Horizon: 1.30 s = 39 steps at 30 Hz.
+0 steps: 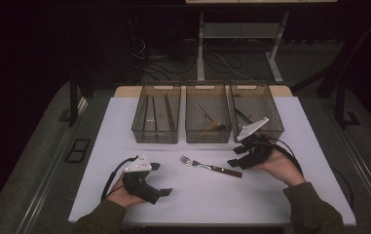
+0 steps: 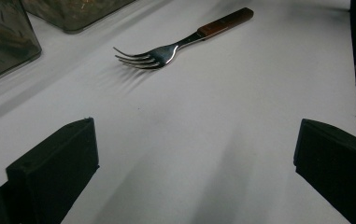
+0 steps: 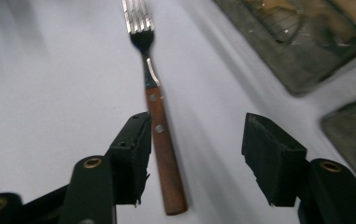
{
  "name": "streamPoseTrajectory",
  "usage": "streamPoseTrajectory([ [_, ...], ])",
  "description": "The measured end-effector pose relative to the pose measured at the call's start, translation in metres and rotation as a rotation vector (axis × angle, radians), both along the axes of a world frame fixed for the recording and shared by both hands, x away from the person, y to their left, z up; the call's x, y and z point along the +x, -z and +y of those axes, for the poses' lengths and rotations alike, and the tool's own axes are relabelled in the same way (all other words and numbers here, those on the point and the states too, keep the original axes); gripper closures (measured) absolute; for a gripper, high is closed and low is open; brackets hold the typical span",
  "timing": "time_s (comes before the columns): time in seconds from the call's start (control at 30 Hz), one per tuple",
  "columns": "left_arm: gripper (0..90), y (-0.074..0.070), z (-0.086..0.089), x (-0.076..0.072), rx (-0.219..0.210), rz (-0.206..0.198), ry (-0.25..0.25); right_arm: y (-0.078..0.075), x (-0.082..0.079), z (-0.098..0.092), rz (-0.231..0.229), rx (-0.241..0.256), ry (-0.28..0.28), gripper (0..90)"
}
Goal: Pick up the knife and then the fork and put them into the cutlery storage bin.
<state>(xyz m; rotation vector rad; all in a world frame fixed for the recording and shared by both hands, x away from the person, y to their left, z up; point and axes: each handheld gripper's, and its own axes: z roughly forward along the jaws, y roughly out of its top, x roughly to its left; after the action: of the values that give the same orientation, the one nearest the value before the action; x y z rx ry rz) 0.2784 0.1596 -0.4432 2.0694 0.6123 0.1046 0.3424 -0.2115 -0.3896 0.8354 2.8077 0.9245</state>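
2 tongs down at the white bench [image 1: 100, 131]: left tongs [image 1: 159, 178] spread wide, nothing between, resting near the front-left edge. Between both, fork [image 1: 210, 166] flat on the bench, tines leftward, wooden handle rightward, just in front of 3 clear bins [image 1: 207, 117]. Right tongs [image 3: 194, 154] spread, straddling the handle end, left jaw just beside the wood.

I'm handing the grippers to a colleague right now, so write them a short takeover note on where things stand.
Right gripper: open, jaws either side of the wooden handle of the fork, not closed on it.
Left gripper: open, holding nothing, resting low on the white table, pointed toward the fork.
Fork lies flat in front of three clear bins; the bins already hold some utensils.
Done: approach. Left: close on the handle, lift, probably drop it in a bin.
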Motion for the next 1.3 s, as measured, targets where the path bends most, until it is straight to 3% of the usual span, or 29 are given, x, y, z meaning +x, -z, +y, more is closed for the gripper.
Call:
streamPoseTrajectory([
  [0.47, 0.0, 0.001, 0.000, 0.000, 0.001, 0.007, -0.006, 0.005, 0.006, 0.043, 0.036, -0.210, -0.144, 56.6],
  [0.83, 0.0, 0.001, -0.001, 0.000, 0.002, 0.009, 0.000, 0.016, 0.017, 0.074, 0.092, -0.362, -0.223, 65.0],
  [1.1, 0.0, 0.001, -0.001, 0.000, 0.002, 0.008, 0.002, 0.024, 0.020, 0.084, 0.124, -0.421, -0.255, 69.0],
  [1.3, 0.0, 0.001, -0.001, 0.000, 0.002, 0.008, 0.004, 0.028, 0.020, 0.091, 0.113, -0.455, -0.284, 71.4],
])
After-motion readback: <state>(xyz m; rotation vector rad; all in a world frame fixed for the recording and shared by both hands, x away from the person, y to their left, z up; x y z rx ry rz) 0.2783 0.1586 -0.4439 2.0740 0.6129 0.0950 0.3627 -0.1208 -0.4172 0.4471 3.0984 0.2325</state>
